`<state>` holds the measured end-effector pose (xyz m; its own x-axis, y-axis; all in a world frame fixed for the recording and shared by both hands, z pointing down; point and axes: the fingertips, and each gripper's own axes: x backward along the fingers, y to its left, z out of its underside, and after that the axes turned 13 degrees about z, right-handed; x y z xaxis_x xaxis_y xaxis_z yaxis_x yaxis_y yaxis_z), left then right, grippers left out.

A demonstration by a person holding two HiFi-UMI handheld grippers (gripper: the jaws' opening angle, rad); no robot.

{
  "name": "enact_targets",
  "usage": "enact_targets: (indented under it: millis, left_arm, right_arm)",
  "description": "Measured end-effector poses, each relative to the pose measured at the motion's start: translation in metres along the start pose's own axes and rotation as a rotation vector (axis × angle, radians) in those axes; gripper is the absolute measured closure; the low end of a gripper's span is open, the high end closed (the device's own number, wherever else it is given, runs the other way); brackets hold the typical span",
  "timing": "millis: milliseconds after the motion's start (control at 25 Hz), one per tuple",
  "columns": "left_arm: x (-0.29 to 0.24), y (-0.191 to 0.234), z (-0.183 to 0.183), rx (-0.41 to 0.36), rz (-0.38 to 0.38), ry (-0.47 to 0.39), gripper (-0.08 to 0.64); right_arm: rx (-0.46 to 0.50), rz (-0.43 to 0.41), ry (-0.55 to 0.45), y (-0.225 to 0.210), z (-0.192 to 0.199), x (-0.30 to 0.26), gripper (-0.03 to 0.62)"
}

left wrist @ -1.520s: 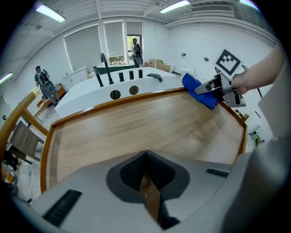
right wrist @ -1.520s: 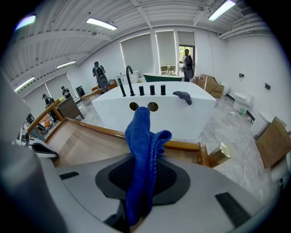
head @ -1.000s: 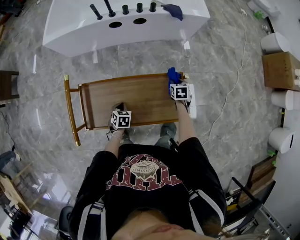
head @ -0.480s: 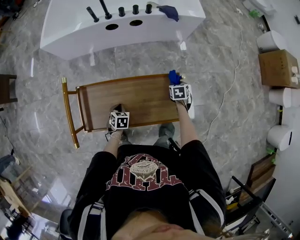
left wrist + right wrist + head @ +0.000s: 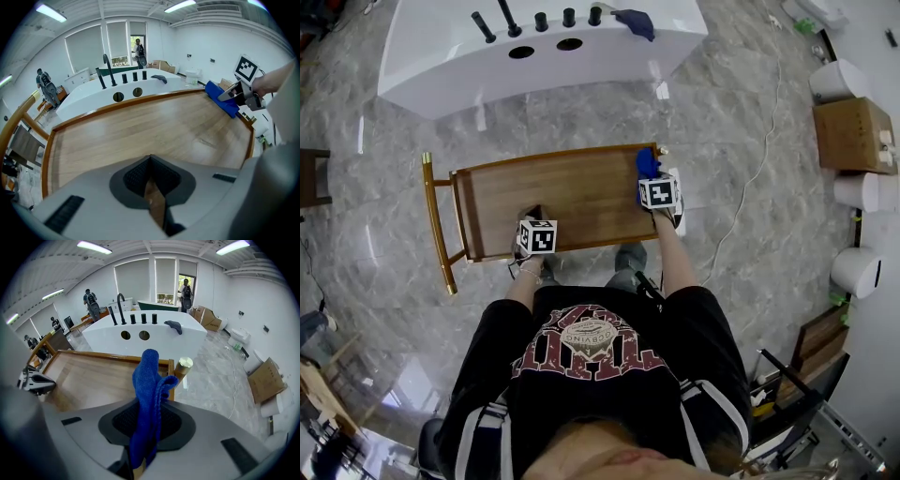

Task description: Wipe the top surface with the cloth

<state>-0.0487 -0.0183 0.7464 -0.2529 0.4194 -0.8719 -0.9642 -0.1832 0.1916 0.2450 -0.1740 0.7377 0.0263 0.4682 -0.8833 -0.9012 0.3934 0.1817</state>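
The wooden top (image 5: pixel 562 199) of a brass-framed cart stands in front of me. My right gripper (image 5: pixel 651 178) is shut on a blue cloth (image 5: pixel 647 165) at the top's far right corner. In the right gripper view the cloth (image 5: pixel 148 390) sticks up from between the jaws of the right gripper (image 5: pixel 144 427), with a brass knob (image 5: pixel 184 364) just beyond it. My left gripper (image 5: pixel 532 217) rests at the near edge, left of centre. In its own view the left gripper (image 5: pixel 151 183) is shut with nothing in it, and the cloth (image 5: pixel 222 98) shows at the far right.
A white bathtub (image 5: pixel 441 56) with black taps (image 5: pixel 508 15) and a dark rag (image 5: pixel 636 22) stands beyond the cart. The cart's brass handle (image 5: pixel 433 220) is at the left end. A cardboard box (image 5: pixel 851 133), white fixtures (image 5: pixel 855 272) and a floor cable (image 5: pixel 752 192) lie to the right.
The right gripper has drawn the blue cloth a little back from the far right corner toward me, onto the wooden top. The left gripper has hardly moved.
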Motion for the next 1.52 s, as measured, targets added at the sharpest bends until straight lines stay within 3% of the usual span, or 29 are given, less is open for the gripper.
enact_targets:
  millis: [480, 920, 1120, 1520]
  left_arm:
    - [0.003, -0.002, 0.000, 0.003, 0.007, -0.007, 0.511]
    - [0.001, 0.001, -0.001, -0.003, 0.006, -0.016, 0.511]
    - [0.002, 0.000, 0.000, 0.001, 0.015, -0.015, 0.511]
    - [0.002, 0.001, -0.001, 0.000, 0.020, -0.023, 0.511]
  right_arm:
    - [-0.029, -0.027, 0.014, 0.004, 0.032, 0.017, 0.504]
    - [0.007, 0.034, 0.012, 0.011, 0.027, 0.015, 0.505]
    - [0.077, 0.020, 0.003, 0.034, 0.021, 0.022, 0.505]
    - [0.105, -0.064, -0.002, 0.085, 0.017, 0.021, 0.505]
